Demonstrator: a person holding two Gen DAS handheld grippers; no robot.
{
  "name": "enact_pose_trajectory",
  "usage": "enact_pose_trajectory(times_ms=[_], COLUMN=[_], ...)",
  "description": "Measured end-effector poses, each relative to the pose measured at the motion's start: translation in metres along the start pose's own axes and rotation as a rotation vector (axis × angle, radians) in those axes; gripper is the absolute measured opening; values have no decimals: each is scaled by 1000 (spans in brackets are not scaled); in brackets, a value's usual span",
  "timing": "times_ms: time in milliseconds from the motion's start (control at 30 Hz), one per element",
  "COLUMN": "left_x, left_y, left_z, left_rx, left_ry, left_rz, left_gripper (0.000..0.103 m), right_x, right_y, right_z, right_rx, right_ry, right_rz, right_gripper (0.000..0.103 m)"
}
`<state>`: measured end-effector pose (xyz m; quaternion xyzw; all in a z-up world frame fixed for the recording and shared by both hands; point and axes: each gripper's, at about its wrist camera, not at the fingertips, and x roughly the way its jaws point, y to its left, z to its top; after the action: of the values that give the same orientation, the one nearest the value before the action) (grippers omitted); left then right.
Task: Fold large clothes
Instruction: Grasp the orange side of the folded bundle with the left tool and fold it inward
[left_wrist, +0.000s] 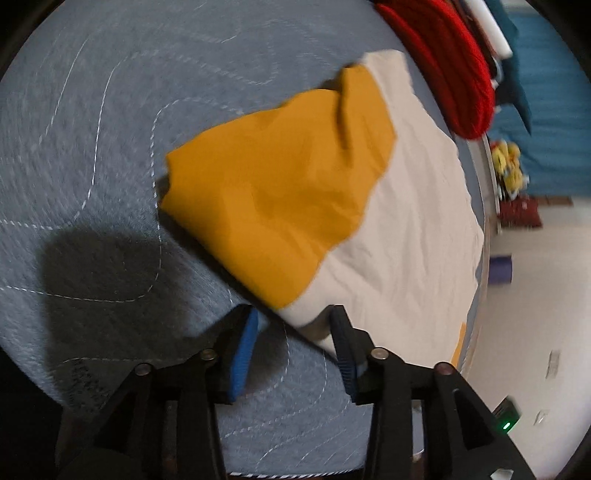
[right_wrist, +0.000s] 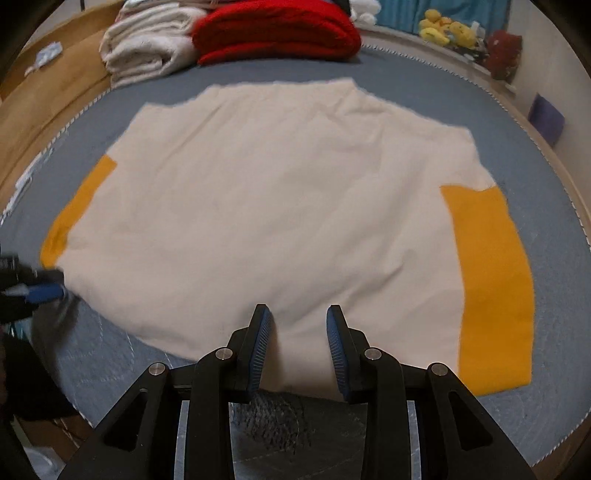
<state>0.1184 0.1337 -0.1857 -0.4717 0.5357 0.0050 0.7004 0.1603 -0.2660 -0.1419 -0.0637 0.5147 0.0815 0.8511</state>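
Shirt (right_wrist: 266, 206) flat; red stack (right_wrist: 277, 31), towels (right_wrist: 147, 44) behind, perhaps touching.

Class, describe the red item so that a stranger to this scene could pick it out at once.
Start at the grey quilted mat and go past the cream and yellow shirt to its far edge. There lies the folded red knit, beside white towels; it alone is bright red.
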Motion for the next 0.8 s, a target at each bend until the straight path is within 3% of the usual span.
enact_pose_trajectory(times_ms=[267, 433, 567, 667, 800], left_x=[10, 14, 19, 18, -1], left_y=[5, -1, -2, -6, -27], left_z=[15, 15, 18, 21, 17], left_rx=[-80, -51, -50, -25, 71], left_ry=[-139, -257, -299, -299, -341], left_rz=[-126, -175, -209, -200, -147], left_gripper=[39, 39, 38, 16, 10], right_x=[11, 12, 12, 11, -4], right_y=[-4, -9, -12, -11, -6], right_z=[-3, -3, -3, -2, 5], right_rx=[-3, 3, 14, 16, 30], right_ry=[50, 62, 66, 56, -27], right_rz=[11, 19, 27, 25, 53], right_gripper=[33, 33, 33, 33, 33])
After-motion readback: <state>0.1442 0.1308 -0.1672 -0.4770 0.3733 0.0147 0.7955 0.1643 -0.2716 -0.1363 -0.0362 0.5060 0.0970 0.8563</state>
